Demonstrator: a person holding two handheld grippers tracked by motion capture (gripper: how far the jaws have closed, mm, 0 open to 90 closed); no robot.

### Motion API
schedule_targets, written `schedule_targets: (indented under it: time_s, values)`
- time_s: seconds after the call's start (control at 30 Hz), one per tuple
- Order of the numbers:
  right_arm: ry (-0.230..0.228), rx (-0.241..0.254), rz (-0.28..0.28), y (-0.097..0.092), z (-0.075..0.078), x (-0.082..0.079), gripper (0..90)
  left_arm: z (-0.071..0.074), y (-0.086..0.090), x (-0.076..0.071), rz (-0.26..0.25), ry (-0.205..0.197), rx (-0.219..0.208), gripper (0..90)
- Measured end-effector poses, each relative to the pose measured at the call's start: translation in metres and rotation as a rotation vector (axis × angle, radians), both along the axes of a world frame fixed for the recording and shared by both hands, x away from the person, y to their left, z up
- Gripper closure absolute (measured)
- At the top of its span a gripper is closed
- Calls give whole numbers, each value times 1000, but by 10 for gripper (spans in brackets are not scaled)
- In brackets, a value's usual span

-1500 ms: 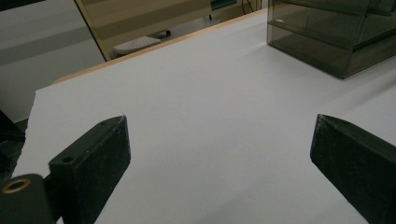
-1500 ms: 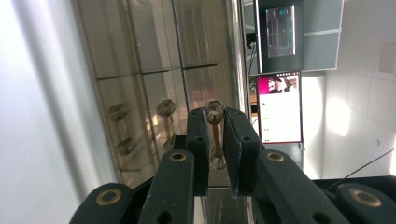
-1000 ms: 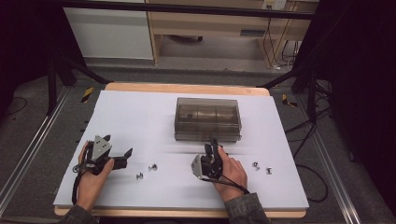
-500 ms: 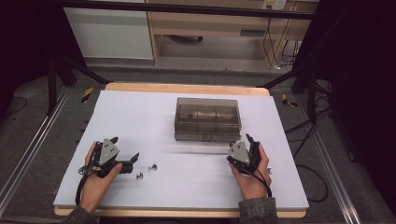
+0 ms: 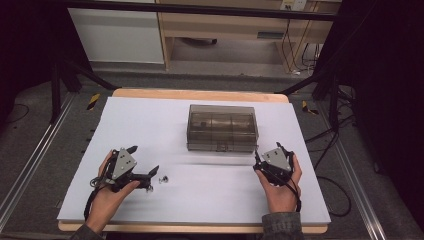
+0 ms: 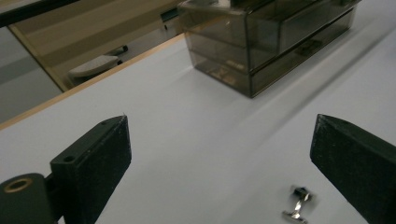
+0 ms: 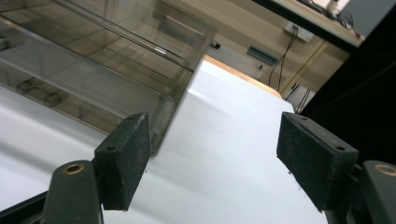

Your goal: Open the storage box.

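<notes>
A smoky transparent box [image 5: 222,127] with its lid down sits mid-table; its corner is seen close in the left gripper view [image 6: 261,42] and the right gripper view [image 7: 93,60]. My left gripper [image 5: 144,160] hovers at the front left, jaws open wide [image 6: 222,126], with nothing between them. A small metal stud [image 5: 162,178] lies just right of it on the white sheet [image 6: 299,208]. My right gripper [image 5: 267,152] is held off the box's front right corner, its jaws [image 7: 215,123] have just been opening, and nothing is between them.
The white table top [image 5: 210,195] has a wooden rim [image 5: 200,93] along the far edge. Another tiny metal piece [image 5: 149,187] lies under the left gripper. Black frame legs, cables [image 5: 345,175] and a wooden cabinet [image 5: 225,30] stand beyond the table.
The right hand has swung from the table's middle front out to the right, by the box's front right corner, and its jaws have spread. The left hand has drifted slightly right.
</notes>
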State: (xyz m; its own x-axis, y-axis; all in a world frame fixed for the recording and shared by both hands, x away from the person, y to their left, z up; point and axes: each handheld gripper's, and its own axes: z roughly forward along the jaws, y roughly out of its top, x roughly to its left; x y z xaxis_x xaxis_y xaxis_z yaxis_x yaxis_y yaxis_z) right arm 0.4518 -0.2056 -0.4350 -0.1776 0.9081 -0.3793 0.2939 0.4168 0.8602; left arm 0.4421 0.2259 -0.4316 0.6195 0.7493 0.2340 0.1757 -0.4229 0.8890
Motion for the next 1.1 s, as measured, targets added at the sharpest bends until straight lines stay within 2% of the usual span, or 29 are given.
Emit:
schedule_targets:
  time_s: [0.1,0.2,0.23,0.27,0.33,0.37,0.4,0.43,0.47,0.5,0.57,0.67,0.73,0.8,0.93,0.97,1.07,1.1]
  values:
    - [24,57,5,-13,0,1,251,3,-13,3,-32,3,9,58]
    - [48,67,23,-18,1,2,240,6,-28,10,-64,6,26,62]
    - [67,97,48,-22,7,3,254,7,-33,12,-74,22,15,87]
    - [76,106,58,-23,8,4,263,9,-36,14,-83,42,6,93]
    - [93,111,73,-24,11,5,280,14,-46,21,-107,58,23,101]
    - [142,133,125,-28,15,9,299,17,-52,26,-124,61,46,157]
    - [160,139,147,-30,16,10,305,19,-55,29,-133,62,59,169]
    - [192,145,181,-31,17,13,311,23,-63,35,-163,88,53,188]
    - [215,140,209,-32,18,15,331,23,-63,35,-163,88,53,217]
    - [219,129,232,-33,19,17,365,24,-67,37,-177,95,56,252]
    - [226,122,251,-34,21,19,369,24,-76,42,-197,97,79,268]
    - [262,130,299,-38,23,28,391,22,-86,47,-210,119,79,316]
    - [290,102,328,-38,24,33,414,19,-90,50,-211,122,95,353]
    - [277,99,353,-40,23,36,469,15,-95,55,-196,120,97,401]
    - [298,97,402,-37,18,40,526,11,-96,60,-164,114,104,423]
    - [308,97,423,-35,16,41,568,10,-96,62,-160,119,98,443]
    - [321,95,434,-33,13,42,597,7,-96,66,-157,131,77,474]
    - [315,110,454,-30,12,43,644,6,-97,66,-156,138,82,515]
